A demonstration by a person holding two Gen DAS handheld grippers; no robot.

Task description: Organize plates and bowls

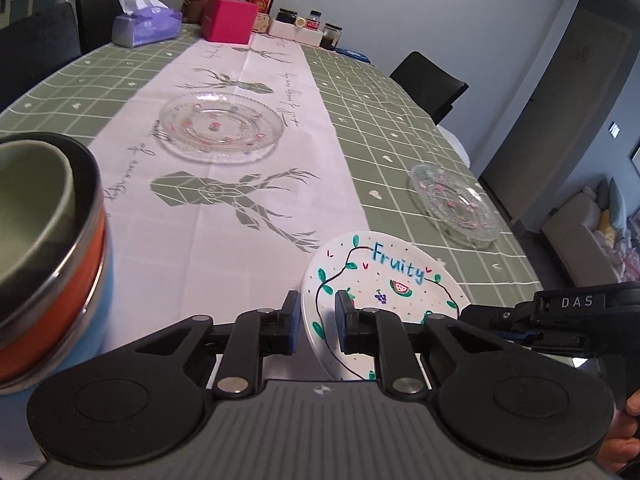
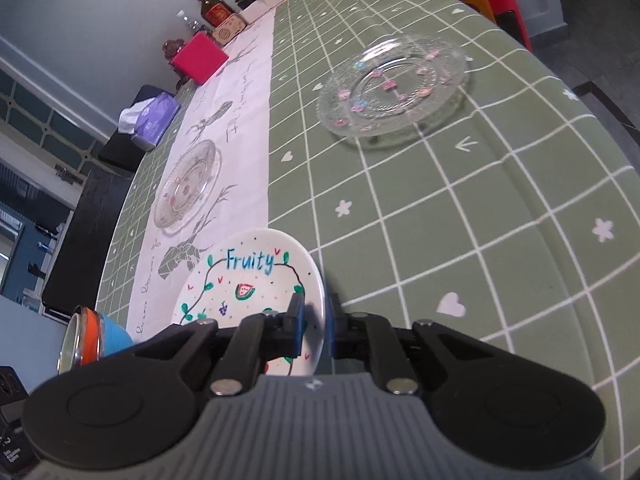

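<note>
Stacked bowls (image 1: 44, 248) cut by left edge, Fruity plate's (image 1: 384, 276) near rim hidden, bottle labels perhaps unreadable

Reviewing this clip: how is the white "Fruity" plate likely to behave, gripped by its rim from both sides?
The Fruity plate looks glazed ceramic, so probably stiff but slick; thin rim grips could slip. The left gripper and right gripper pinch opposite edges, which should limit tilting. It seems lifted off the tablecloth, so a drop would likely chip or break it.
</note>
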